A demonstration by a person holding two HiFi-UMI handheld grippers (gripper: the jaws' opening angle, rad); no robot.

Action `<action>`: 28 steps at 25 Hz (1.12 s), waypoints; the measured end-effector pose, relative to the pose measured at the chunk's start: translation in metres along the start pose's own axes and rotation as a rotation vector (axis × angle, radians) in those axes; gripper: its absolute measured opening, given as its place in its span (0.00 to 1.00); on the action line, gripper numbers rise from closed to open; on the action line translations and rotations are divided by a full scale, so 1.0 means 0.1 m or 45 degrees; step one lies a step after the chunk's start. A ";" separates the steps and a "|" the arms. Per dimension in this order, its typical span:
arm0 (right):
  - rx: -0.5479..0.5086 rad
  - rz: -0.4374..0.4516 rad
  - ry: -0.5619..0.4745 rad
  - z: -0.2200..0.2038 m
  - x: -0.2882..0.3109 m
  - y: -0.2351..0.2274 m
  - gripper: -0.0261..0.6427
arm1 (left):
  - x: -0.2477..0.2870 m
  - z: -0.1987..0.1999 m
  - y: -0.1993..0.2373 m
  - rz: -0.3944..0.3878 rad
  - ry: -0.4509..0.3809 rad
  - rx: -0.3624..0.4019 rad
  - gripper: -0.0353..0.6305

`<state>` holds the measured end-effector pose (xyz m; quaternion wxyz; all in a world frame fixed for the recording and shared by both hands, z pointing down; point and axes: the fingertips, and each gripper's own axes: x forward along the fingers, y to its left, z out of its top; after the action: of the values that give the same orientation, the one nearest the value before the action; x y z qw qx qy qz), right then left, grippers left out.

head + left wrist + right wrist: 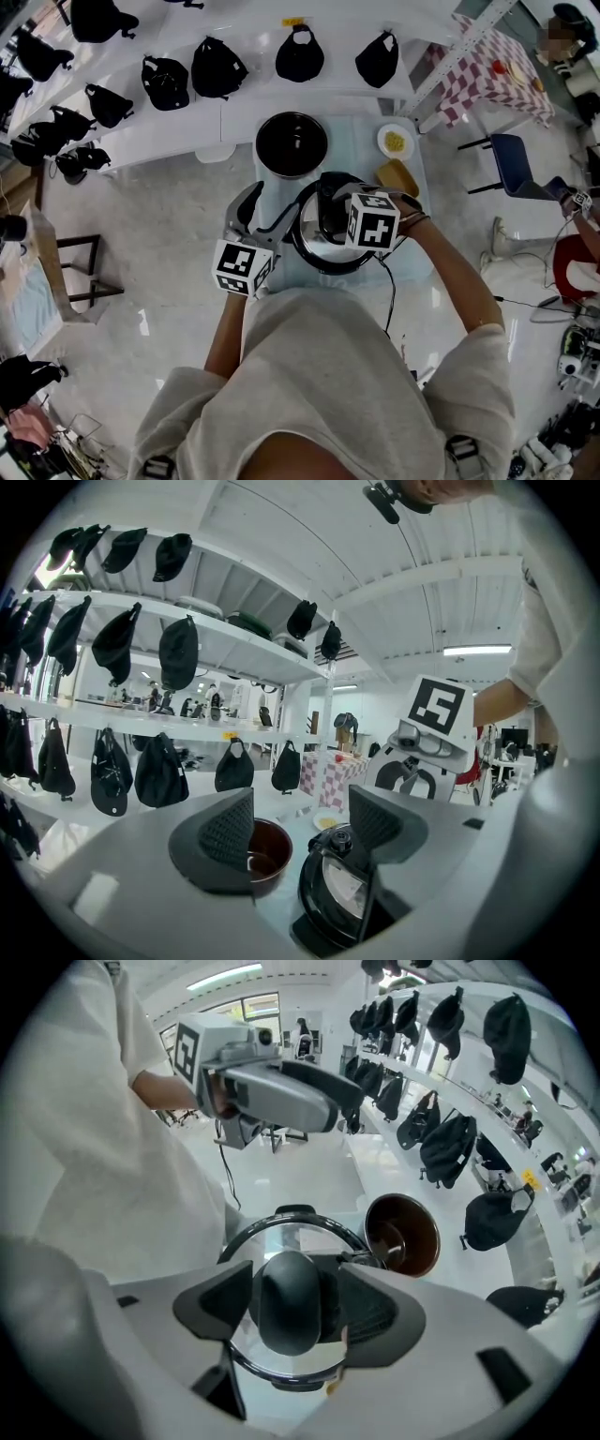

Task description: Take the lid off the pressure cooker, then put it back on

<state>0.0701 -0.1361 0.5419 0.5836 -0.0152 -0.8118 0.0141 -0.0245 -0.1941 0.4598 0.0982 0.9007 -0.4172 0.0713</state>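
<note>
The pressure cooker pot (291, 143) stands uncovered on the pale table (360, 131), its dark inside showing (267, 850) (403, 1234). The glass lid (319, 251) with a black rim (292, 1228) is off the pot, on my side of it. My right gripper (330, 211) (292, 1305) is shut on the lid's black knob (289, 1309), one jaw at each side. My left gripper (267, 214) (300, 827) stands open just left of the lid (339, 892), with nothing between its jaws. Whether the lid rests on the table is not clear.
A small plate of yellow food (396, 142) and a tan loaf-like piece (397, 175) lie right of the pot. White shelves with several black bags (217, 66) run behind the table. A checked table (492, 75) and a blue chair (520, 155) stand right, a dark stool (84, 267) left.
</note>
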 end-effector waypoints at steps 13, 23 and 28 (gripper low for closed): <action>0.524 -0.375 -0.657 0.09 -0.55 -0.52 0.44 | 0.00 0.07 0.06 0.024 0.011 0.041 0.50; 0.939 -0.868 -1.103 -0.27 -1.09 -0.70 0.41 | 0.00 0.10 0.18 0.058 0.015 0.045 0.50; 0.993 -0.922 -1.150 -0.30 -1.12 -0.56 0.29 | 0.01 0.08 0.19 0.060 0.026 0.036 0.50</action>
<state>0.1331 -0.1967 0.4478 0.1196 0.4742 -0.8647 0.1140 -0.0378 -0.2084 0.4548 0.0879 0.8911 -0.4362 0.0886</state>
